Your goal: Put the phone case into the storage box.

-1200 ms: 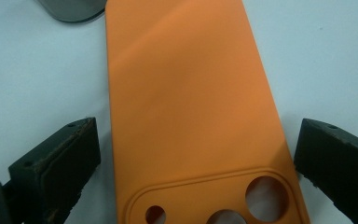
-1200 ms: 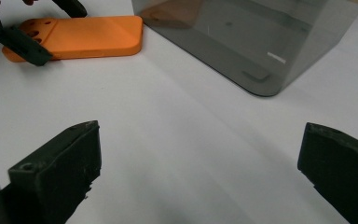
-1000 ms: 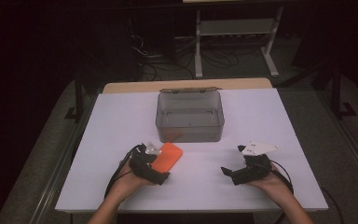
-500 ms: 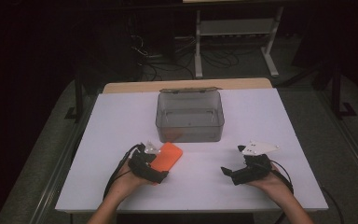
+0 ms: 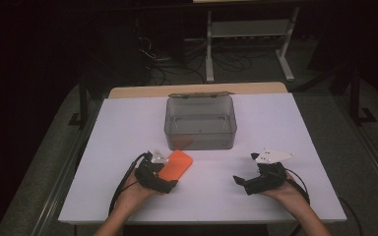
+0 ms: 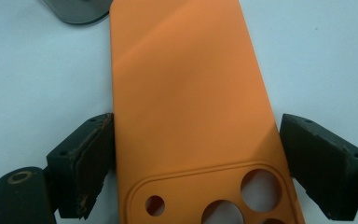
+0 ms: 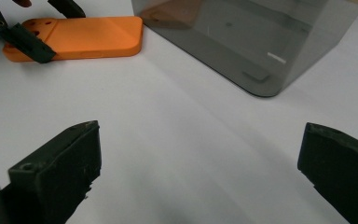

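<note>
The room sat dark around the brightly lit white table (image 5: 275,128); the picture was grainy, the close views softly blurred and faintly glared.

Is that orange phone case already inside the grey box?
No, the orange phone case lies flat on the white table, in front of the grey box.

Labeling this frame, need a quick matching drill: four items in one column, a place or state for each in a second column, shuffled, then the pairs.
Items:
1. phone case
2. box
3. left gripper
4. right gripper

Places or states:
A. grey, see-through, at the table's middle
B. open, nothing between its jaws
C. orange, flat on the table, camera holes toward the person
D. jaws on either side of the case's camera end

Pairs: 1-C, 2-A, 3-D, 4-B
</note>
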Motion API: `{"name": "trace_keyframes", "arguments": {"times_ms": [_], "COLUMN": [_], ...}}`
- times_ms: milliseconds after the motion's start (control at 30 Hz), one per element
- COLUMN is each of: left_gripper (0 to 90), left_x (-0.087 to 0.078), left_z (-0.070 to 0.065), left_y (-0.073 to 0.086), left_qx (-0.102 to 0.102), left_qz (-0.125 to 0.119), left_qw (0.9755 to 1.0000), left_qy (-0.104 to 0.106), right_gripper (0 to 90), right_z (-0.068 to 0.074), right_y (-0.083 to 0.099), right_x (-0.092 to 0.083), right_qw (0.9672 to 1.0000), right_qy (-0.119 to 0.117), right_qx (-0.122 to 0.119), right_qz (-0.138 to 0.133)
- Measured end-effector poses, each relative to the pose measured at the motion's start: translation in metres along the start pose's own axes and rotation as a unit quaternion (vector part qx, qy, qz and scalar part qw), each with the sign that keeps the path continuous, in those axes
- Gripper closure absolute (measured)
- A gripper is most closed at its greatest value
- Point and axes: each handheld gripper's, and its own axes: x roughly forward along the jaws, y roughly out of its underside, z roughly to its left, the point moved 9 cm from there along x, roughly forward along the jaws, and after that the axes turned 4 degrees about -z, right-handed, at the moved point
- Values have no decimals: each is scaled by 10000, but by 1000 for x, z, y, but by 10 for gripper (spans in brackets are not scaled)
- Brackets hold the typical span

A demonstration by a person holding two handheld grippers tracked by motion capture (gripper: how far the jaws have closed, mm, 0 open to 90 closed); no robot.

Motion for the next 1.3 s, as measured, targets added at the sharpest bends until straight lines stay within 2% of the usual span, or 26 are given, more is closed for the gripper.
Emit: {"name": "trace_keyframes", "arguments": {"times_ms": [300, 700, 833, 1000, 1100, 1300], "left_gripper": [139, 149, 150, 151, 151, 152], "left_x": [0, -8, -12, -18, -19, -24], "left_z": [0, -8, -8, -8, -8, -10], "left_y": [-2, -11, -14, -15, -16, -24], "left_qx": [10, 278, 417, 548, 610, 894], "left_qz": [75, -67, -106, -131, -171, -191], "left_qw": [9999, 9988, 9976, 9949, 9937, 9896], "left_qy": [81, 388, 538, 836, 920, 1114], "right_gripper": [0, 0, 0, 0, 0, 0], "right_z": [0, 0, -1, -2, -2, -2], "right_y": [0, 0, 0, 1, 1, 1], "right_x": [0, 0, 0, 0, 1, 1], "right_qw": [10000, 10000, 10000, 10000, 10000, 10000], "right_qy": [-3, -6, -1, 8, 12, 21], "right_qx": [12, 12, 25, 35, 32, 24], "right_qz": [5, 10, 4, 24, 23, 33]}}
